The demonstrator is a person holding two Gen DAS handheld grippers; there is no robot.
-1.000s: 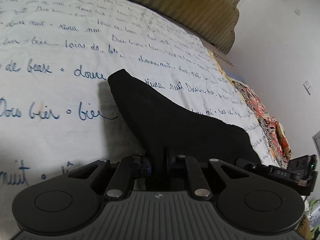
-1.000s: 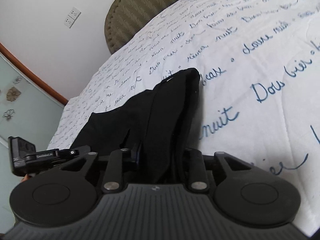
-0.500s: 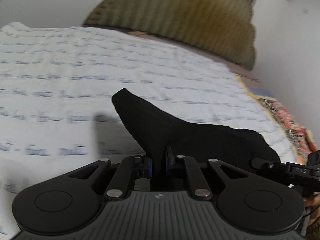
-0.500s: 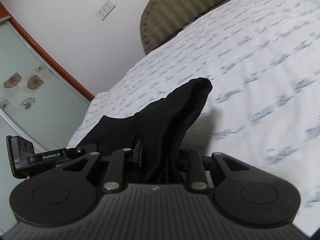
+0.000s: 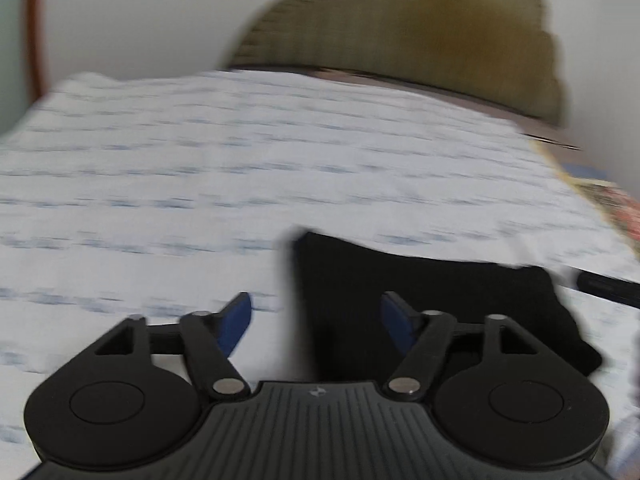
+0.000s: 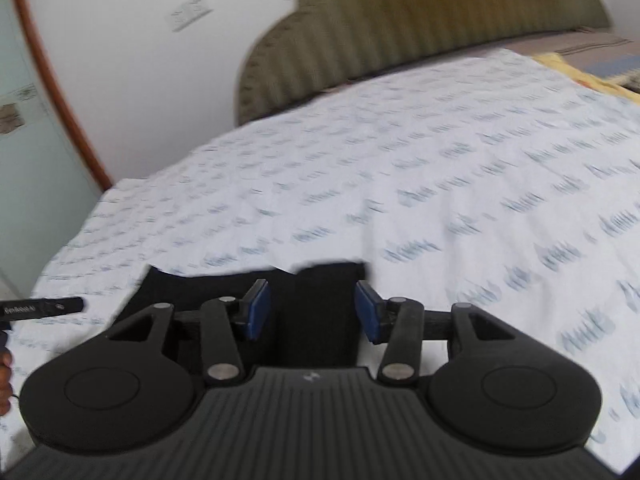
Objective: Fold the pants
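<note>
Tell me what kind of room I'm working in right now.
Most likely a bedroom. The black pants lie on a bed with a white printed sheet, a padded olive headboard stands against the wall, and a wall socket sits beside it.

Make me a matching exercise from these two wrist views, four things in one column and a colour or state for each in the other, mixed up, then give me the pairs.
Column one:
1. pants
2. left gripper
3. headboard
4. bedspread

Column two:
A. olive green with vertical ribs
B. black, lying on the bed
C. white with blue handwriting print
D. open, blue pads spread apart

Pairs: 1-B, 2-D, 3-A, 4-C. The right gripper is open too, with the pants showing between its pads.
</note>
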